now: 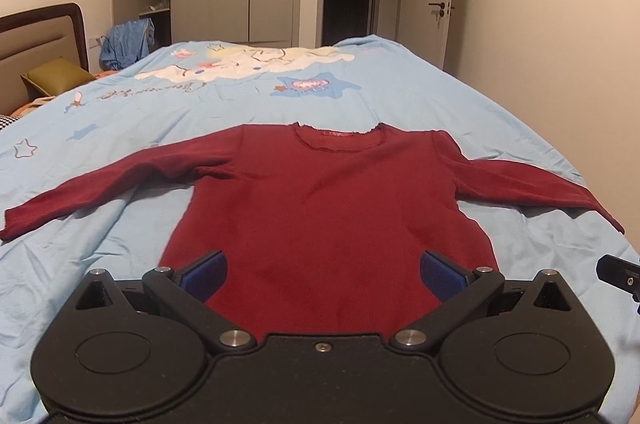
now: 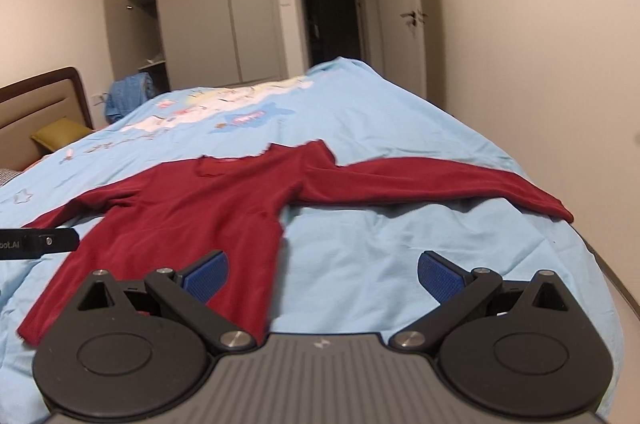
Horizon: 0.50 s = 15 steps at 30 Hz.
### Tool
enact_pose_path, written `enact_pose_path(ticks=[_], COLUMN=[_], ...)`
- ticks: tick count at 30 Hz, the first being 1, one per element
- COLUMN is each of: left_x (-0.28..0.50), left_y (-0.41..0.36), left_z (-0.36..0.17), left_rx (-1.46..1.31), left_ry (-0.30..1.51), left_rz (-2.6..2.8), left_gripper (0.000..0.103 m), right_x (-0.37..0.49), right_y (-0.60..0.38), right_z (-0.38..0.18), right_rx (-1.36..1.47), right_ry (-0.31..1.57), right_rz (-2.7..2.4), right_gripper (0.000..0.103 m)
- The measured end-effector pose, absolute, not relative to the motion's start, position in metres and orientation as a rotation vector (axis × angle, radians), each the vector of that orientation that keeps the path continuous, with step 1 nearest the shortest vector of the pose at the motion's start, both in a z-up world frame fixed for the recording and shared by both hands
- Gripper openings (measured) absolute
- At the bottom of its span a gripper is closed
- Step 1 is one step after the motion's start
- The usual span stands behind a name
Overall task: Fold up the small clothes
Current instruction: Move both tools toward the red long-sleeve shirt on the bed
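- The red long-sleeved top lay flat and face up on the bed's blue cover, sleeves spread to either side, neckline away from the tongs and hem nearest them; nothing looked folded yet.
- The left tongs hung over the top's hem, spread wide with nothing between the blue pads.
- The right tongs were just as wide and empty, off the top's right side edge, one pad over the red cloth and the other over bare cover.
- The top's right sleeve ran out close to the bed's edge; I judged a careless tug could drag the cuff off the side.
- The cover beside the top was rumpled, so a low pinch might have caught the bedding along with the knit.
- Uneven pulls from the two tongs would likely have skewed the fold and bunched the soft body.
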<state>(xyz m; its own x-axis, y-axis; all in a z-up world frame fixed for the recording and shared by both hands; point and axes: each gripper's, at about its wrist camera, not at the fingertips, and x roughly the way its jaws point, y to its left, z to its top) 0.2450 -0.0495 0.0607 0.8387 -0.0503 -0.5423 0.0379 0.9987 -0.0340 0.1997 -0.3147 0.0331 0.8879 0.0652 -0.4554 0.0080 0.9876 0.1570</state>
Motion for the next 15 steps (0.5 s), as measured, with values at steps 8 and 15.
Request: enact_pose_path(ticks=[8, 15], left_x=[0.308, 0.35], left_y=[-0.077, -0.1], left_z=[0.045, 0.018], left_rx=[-0.054, -0.066], left_ry=[0.64, 0.683], left_rz=[-0.058, -0.066], left_gripper=[0.102, 0.102], right_x=[0.234, 0.275], right_y=[-0.367, -0.445], right_z=[0.017, -0.011], right_rx=[0.206, 0.386], right_ry=[0.429, 0.449], right_rz=[-0.061, -0.219], right_gripper=[0.103, 0.103])
